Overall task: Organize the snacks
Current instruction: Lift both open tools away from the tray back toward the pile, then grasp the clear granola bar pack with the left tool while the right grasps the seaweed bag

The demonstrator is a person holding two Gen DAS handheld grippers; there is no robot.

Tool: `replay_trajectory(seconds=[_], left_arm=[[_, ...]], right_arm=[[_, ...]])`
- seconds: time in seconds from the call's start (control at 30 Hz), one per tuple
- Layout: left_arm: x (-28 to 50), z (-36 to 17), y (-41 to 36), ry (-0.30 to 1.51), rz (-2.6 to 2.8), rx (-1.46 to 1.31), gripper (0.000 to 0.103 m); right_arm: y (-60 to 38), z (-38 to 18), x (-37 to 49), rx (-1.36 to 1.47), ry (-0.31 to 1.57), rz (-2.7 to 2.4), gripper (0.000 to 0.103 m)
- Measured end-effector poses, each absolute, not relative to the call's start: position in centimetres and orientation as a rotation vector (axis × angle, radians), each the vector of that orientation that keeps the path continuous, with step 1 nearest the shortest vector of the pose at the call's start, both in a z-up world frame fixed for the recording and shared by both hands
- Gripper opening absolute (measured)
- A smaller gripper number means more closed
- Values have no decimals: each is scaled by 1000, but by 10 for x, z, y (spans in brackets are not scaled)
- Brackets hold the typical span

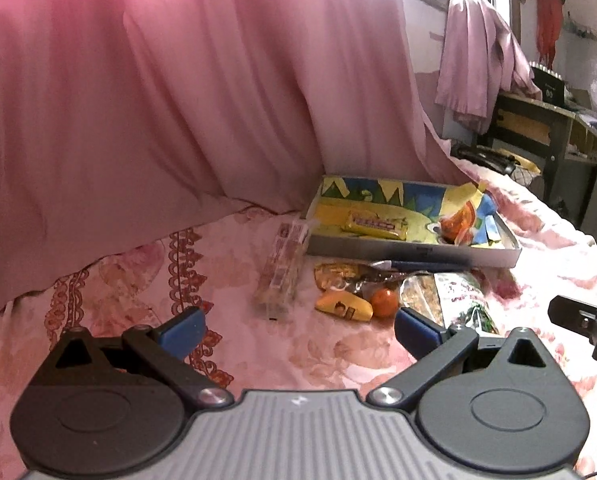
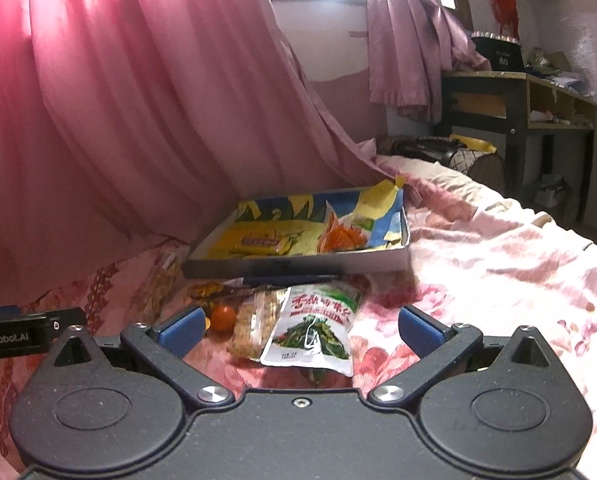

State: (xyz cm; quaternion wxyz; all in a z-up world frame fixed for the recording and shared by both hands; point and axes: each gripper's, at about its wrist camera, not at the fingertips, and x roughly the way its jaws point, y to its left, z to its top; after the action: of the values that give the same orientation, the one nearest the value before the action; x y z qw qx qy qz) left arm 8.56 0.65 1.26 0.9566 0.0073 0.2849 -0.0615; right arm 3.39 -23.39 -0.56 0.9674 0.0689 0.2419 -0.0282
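Observation:
A shallow box [image 1: 414,250] lined with colourful paper lies on the bed; it also shows in the right wrist view [image 2: 298,266]. In it lie a yellow bar [image 1: 378,225] and an orange packet [image 1: 458,220]. In front of it lie loose snacks: a clear biscuit pack [image 1: 280,272], a yellow packet [image 1: 344,307], a small orange [image 1: 384,302], a nut pack [image 2: 254,328] and a green-and-white pouch [image 2: 314,328]. My left gripper [image 1: 298,328] is open and empty, just short of the snacks. My right gripper [image 2: 298,330] is open and empty, its fingers either side of the pouch.
A pink curtain [image 1: 158,112] hangs behind the box on the left. The pink floral bedspread [image 2: 498,264] stretches to the right. A dark desk [image 2: 518,112] with clutter and a hanging lilac garment [image 2: 406,48] stand at the far right.

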Motion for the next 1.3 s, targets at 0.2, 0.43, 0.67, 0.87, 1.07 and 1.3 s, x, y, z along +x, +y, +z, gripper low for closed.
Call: replay_trajectory(seconds=[0.2, 0.43, 0.67, 0.87, 1.07, 1.3], left_arm=[[89, 9, 4, 608, -130, 23, 103], [103, 2, 6, 672, -119, 7, 103], [119, -3, 4, 701, -122, 13, 103], [143, -5, 0, 685, -117, 50, 103], [173, -10, 2, 648, -126, 62, 103], [221, -26, 17, 648, -113, 12, 103]], right_arm=[[-234, -12, 41, 151, 531, -60, 102], [-235, -22, 54, 158, 593, -70, 102], [-231, -27, 70, 137, 620, -61, 102], [-226, -28, 93, 96, 631, -46, 102], [-227, -33, 120, 76, 640, -47, 102], [-237, -50, 152, 144, 646, -123, 102]])
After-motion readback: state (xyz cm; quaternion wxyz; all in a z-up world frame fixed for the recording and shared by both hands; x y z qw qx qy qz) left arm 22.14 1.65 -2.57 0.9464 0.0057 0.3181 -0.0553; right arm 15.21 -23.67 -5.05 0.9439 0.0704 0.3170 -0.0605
